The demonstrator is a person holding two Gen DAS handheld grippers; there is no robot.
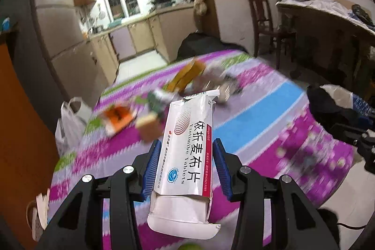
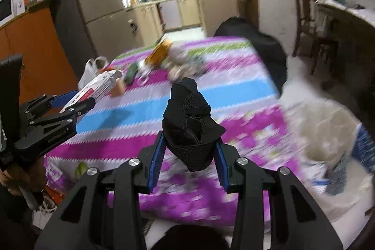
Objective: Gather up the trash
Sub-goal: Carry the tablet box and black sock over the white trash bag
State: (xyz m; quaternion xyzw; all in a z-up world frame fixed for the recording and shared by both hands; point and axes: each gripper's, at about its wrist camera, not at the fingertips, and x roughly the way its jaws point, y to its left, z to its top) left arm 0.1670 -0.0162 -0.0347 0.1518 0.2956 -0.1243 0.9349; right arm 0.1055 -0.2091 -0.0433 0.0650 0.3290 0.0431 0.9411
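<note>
Between the fingers of each gripper, a piece of trash rides above the striped worktop.

The left gripper has its blue fingers closed partway on the sides of a white tablet box, whose torn flap hangs below them; the right gripper pinches a crumpled black cloth pouch the same way. To do this step well, I judge both grips should stay firm and level until each piece is over a bag, since the open box could slip. Ahead of the fingers lie more scraps: an orange packet, a yellow box and a blurred grey heap. A white plastic bag hangs at the worktop's far-left edge beyond the left fingers, a black bag at its far-right corner; the loose scraps lie between.
</note>
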